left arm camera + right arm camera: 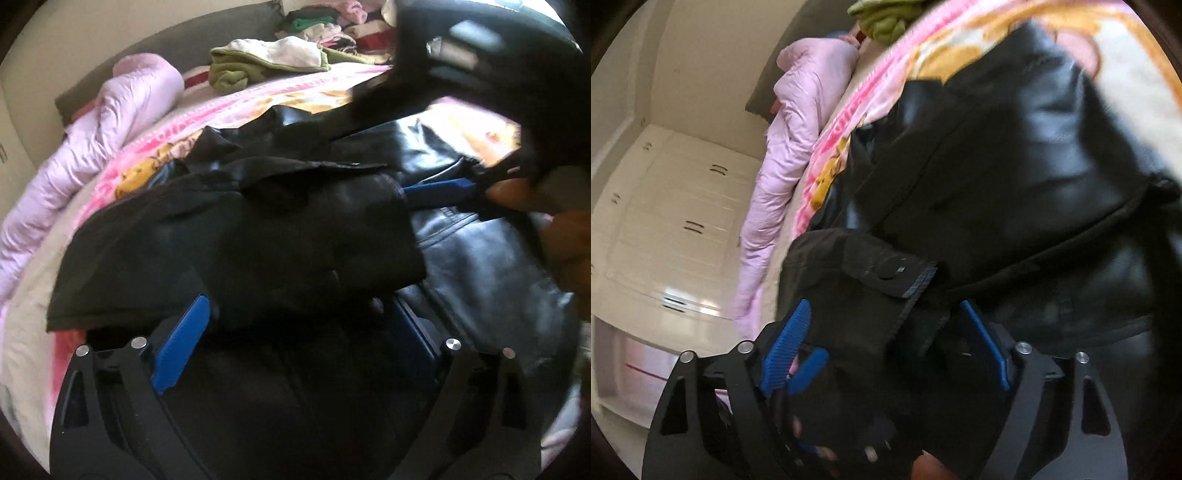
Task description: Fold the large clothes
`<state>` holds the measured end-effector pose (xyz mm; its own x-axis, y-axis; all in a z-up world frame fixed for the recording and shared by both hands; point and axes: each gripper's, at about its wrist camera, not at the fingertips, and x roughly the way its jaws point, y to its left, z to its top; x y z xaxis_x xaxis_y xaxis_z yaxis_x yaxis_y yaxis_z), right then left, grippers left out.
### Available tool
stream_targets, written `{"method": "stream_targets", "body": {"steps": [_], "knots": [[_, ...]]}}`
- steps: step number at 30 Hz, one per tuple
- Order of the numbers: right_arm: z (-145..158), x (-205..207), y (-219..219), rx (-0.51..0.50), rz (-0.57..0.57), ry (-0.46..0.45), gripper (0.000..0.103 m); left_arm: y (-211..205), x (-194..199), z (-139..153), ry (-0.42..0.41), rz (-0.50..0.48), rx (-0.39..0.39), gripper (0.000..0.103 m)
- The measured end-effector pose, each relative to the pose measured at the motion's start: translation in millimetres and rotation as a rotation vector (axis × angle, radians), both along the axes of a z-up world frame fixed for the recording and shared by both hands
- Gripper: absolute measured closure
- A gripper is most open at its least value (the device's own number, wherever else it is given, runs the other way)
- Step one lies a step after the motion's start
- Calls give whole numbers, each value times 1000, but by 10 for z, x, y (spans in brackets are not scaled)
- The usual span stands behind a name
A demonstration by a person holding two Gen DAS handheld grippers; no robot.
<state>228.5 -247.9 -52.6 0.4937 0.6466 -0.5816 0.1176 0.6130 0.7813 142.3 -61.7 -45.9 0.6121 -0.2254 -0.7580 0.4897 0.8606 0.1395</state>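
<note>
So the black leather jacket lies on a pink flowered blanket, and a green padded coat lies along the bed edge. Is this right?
Not quite: the padded coat is pale lilac-pink, not green, as the left wrist view shows. The black leather jacket does lie on the pink flowered blanket.

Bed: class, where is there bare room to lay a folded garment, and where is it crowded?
Free: the pink blanket strip between the black jacket and the green clothes. Crowded: the far clothes pile, and the left edge under the lilac coat.
</note>
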Motion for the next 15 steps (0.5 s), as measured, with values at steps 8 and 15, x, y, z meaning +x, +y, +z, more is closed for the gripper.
{"method": "stream_targets", "body": {"steps": [8,15], "knots": [[143,215,72,-98,-4,-116,81,644,69,395,8,126,-201,10],[997,298,29,-276,75,-413,82,1525,615,782,-26,409,-367,10]]}}
